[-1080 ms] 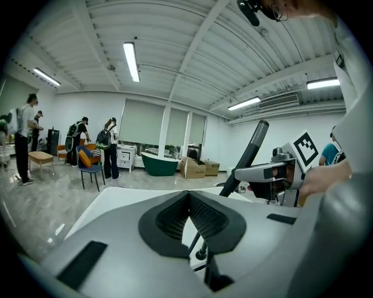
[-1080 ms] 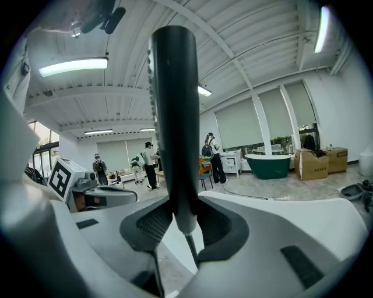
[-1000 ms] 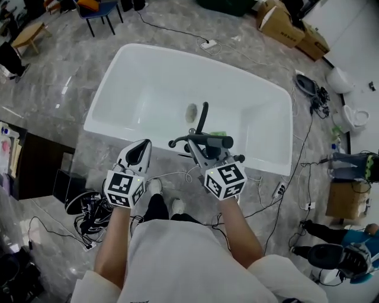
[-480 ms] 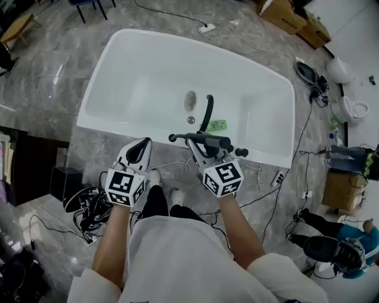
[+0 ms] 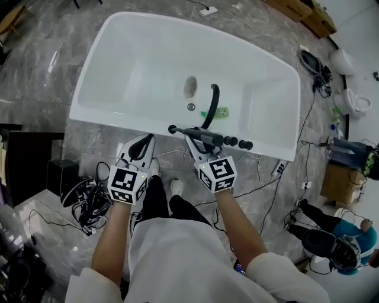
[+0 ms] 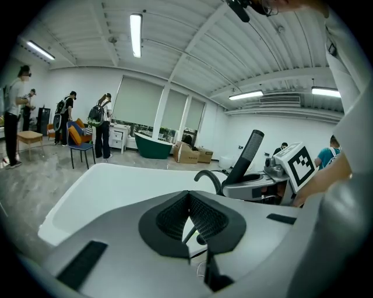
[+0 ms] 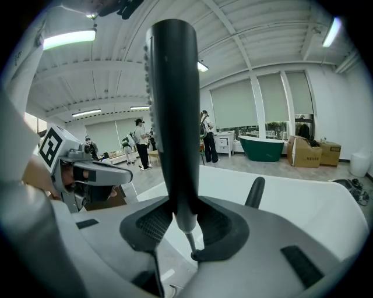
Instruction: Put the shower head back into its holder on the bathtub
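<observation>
The white bathtub (image 5: 89,112) lies ahead, with a black curved spout (image 5: 212,102) rising from its near rim. My right gripper (image 5: 198,139) is shut on the black shower head (image 5: 204,136). The shower head lies crosswise over the near rim, beside two black knobs (image 5: 238,143). In the right gripper view the shower head (image 7: 172,116) stands upright between the pads, with the spout (image 7: 254,192) behind it. My left gripper (image 5: 144,141) hangs just short of the rim, to the left. Its jaws are shut, with nothing between them. I cannot make out the holder.
A green item (image 5: 216,112) and the drain (image 5: 190,87) lie in the tub. Cables (image 5: 89,207) and a power strip (image 5: 278,168) lie on the floor near my feet. Boxes (image 5: 314,18) and toilets (image 5: 355,100) stand to the right. People (image 6: 99,125) stand far off.
Both grippers have sunk and come closer to the tub's near rim. The shower head now lies right over the rim beside the knobs. Both grips are unchanged.
</observation>
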Motion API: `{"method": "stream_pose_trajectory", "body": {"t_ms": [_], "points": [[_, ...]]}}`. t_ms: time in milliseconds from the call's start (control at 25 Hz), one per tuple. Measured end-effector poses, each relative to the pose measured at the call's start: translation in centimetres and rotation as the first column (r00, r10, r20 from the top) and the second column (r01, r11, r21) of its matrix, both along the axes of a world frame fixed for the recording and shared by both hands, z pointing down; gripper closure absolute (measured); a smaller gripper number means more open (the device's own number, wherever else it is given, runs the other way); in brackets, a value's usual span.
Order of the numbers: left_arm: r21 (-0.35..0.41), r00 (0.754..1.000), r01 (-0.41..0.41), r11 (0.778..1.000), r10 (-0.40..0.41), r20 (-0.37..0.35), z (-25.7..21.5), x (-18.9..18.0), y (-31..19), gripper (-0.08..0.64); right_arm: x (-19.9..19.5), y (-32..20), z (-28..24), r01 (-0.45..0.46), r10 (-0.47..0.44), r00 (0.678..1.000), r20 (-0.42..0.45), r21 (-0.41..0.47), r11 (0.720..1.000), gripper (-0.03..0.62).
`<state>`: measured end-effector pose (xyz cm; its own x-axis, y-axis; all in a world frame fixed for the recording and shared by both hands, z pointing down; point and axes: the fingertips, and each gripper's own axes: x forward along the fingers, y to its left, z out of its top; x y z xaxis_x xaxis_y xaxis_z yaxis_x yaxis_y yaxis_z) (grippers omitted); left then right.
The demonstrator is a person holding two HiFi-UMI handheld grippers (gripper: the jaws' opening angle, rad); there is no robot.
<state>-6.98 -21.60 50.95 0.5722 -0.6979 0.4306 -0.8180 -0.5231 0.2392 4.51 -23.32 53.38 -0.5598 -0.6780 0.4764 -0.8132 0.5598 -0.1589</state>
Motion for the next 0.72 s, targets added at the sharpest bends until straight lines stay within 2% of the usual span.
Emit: {"method": "stream_pose_trajectory", "body": {"t_ms": [400,720], "points": [[-0.057,1.000,0.025,0.998,-0.025,0.007,4.5,-1.2,-0.3,0.552,-0.3,-0.3,5.9,-0.031,0.028,0.999,-0.043,-0.066,0.997,0.449],[-0.073,1.000,0.009,0.997,-0.007,0.023,7.4,-1.0,-1.3,0.552,-0.7,-0.9,10.2,-0.044,0.036,0.997,-0.073,-0.107,0.993,0.449]]}}
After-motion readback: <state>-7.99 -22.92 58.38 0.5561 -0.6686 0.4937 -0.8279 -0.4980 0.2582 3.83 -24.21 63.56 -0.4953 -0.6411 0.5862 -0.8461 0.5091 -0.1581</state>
